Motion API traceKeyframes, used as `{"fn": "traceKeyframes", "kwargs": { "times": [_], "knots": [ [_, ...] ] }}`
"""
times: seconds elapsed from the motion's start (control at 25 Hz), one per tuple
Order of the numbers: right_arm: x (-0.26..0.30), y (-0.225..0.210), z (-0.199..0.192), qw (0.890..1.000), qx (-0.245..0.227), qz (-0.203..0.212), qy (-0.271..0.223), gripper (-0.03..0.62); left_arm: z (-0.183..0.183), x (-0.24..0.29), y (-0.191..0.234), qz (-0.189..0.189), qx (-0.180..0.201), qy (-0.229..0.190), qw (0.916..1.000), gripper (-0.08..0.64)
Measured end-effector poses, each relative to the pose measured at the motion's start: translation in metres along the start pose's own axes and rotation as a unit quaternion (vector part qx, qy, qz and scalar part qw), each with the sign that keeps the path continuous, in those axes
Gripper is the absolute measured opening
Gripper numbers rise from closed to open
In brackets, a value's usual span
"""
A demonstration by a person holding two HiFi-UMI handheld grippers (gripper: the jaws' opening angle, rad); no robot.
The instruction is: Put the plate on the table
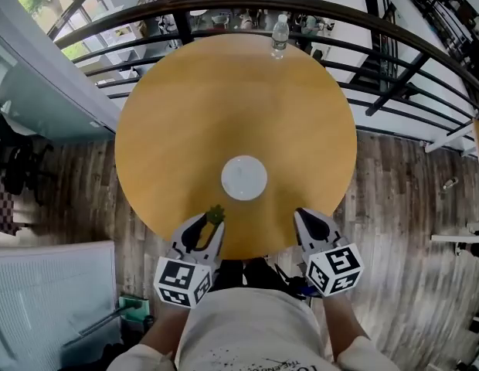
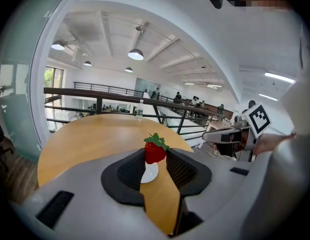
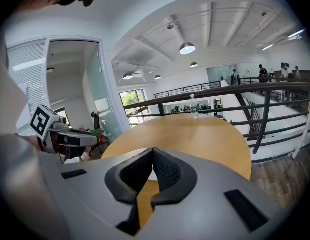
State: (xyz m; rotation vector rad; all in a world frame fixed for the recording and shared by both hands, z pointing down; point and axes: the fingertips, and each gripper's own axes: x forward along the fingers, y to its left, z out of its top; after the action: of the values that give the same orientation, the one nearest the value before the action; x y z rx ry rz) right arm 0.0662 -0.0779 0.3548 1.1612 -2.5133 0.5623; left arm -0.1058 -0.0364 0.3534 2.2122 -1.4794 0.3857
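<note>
A small white plate lies flat on the round wooden table, a little in from its near edge. My left gripper hovers at that near edge, left of the plate, shut on a red strawberry with green leaves. In the left gripper view the plate shows just beyond the berry. My right gripper hangs at the near edge to the plate's right, its jaws closed tip to tip with nothing between them. A white sliver of the plate shows behind them.
A clear water bottle stands at the table's far edge. A dark curved railing runs behind the table. The floor is wood plank, with a glass wall at the left.
</note>
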Motion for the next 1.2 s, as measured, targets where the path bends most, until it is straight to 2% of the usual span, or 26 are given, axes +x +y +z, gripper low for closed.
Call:
{"fn": "traceKeyframes", "kwargs": {
  "times": [0.52, 1.2],
  "knots": [
    [0.048, 0.001, -0.014, 1.000, 0.014, -0.001, 0.020, 0.025, -0.014, 0.052, 0.026, -0.025, 0.016, 0.037, 0.9989, 0.146],
    [0.092, -0.028, -0.044, 0.998, 0.035, -0.013, 0.041, 0.025, -0.040, 0.115, 0.045, -0.049, 0.025, 0.075, 0.9957, 0.146]
  ]
}}
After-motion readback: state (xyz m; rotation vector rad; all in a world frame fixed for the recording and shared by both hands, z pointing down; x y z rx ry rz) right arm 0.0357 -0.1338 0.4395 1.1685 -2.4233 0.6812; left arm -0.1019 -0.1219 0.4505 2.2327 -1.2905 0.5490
